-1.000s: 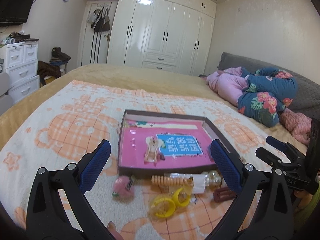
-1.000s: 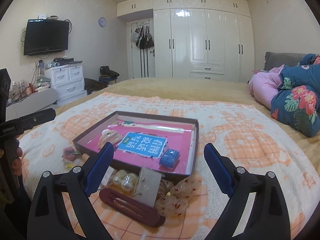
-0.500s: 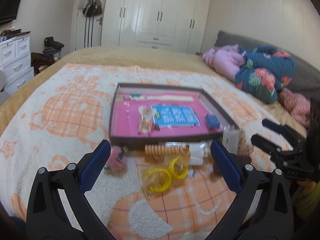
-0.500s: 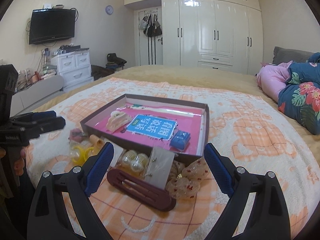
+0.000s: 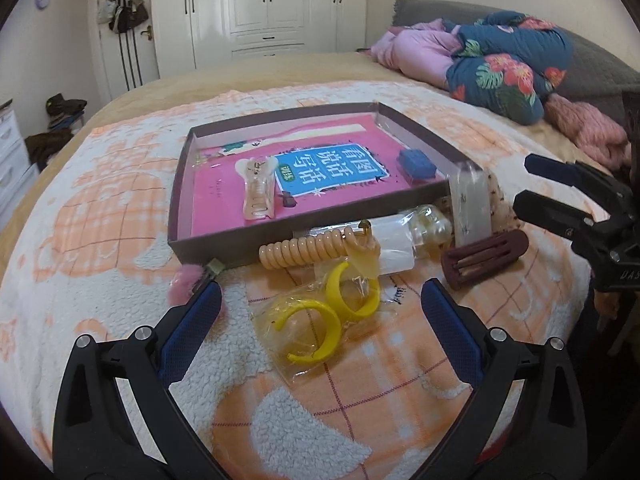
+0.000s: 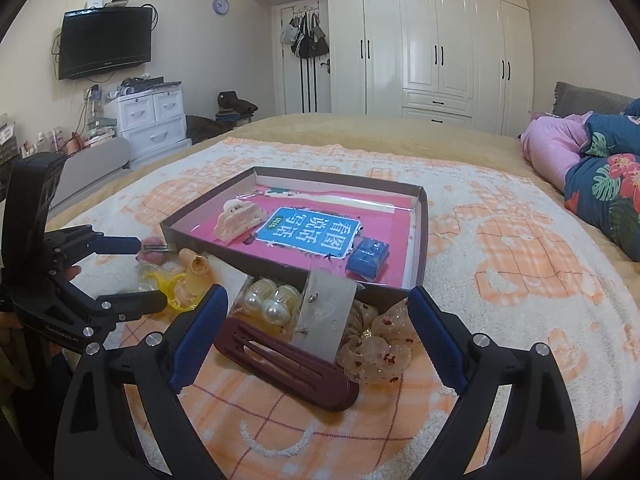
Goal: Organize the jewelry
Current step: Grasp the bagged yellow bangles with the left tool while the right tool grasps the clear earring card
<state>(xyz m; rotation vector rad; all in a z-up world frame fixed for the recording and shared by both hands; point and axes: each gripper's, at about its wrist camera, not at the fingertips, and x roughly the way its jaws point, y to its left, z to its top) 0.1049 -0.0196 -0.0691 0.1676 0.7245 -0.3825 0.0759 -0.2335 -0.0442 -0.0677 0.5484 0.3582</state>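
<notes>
**Fleecy blanket, one box, and a heap of hair stuff**

Fleece is what it all sits on: a white-and-orange checked blanket (image 5: 120, 216) spread over the bed. On it lies a shallow brown cardboard box (image 6: 420, 236) with a pink booklet (image 5: 320, 172) lining the bottom, and on that booklet a cream claw clip (image 6: 240, 220) and a little blue case (image 6: 368, 258).

Most of the jewelry is piled just outside the box's near wall. Biggest is the dark maroon hair clip (image 6: 288, 364), then a sheer spotted scrunchie (image 6: 376, 344), an earring card (image 6: 326, 316) leaning on the box wall, a peach coil hair tie (image 5: 308, 250), bagged yellow hoop earrings (image 5: 320, 320), pearl earrings (image 6: 268, 304) and a pink fuzzy clip (image 5: 186, 288).

Both tongs are spread wide and hold nothing. The left gripper (image 5: 320, 304) hovers over the yellow hoops; the right gripper (image 6: 316, 316) straddles the maroon clip and the card.
</notes>
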